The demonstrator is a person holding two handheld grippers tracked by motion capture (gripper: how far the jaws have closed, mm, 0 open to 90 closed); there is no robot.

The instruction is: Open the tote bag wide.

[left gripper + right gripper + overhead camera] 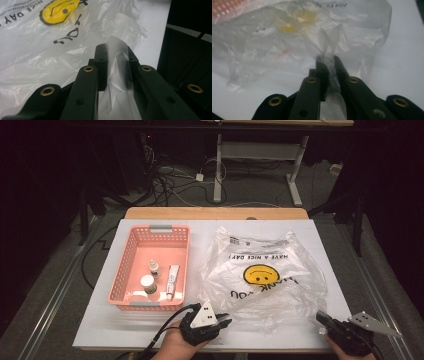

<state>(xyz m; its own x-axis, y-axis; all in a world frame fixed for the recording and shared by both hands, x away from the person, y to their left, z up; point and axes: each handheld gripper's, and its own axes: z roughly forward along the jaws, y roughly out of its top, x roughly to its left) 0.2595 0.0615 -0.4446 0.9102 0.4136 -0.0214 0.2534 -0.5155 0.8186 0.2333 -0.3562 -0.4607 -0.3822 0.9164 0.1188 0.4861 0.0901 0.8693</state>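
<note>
The bag (260, 275), clear plastic with a yellow smiley, lay crumpled at centre right of the high view, its print upside down to the camera and its near edge toward the bottom of the frame; that edge was where both claws had hold. The left gripper (220, 322), at bottom centre, was clamped on a fold of film; in the left gripper view a strip of the bag (117, 75) ran up between the black jaws. The right gripper (324, 320), at lower right, was likewise clamped on the bag (329, 50), a pinch of film rising from its tips. Gripping two points well apart on one edge probably served to spread the mouth. The basket (131, 270) sat at left centre, just beside the bag, holding two bottles (148, 284) and a tube (172, 279); likely placed close for loading.
</note>
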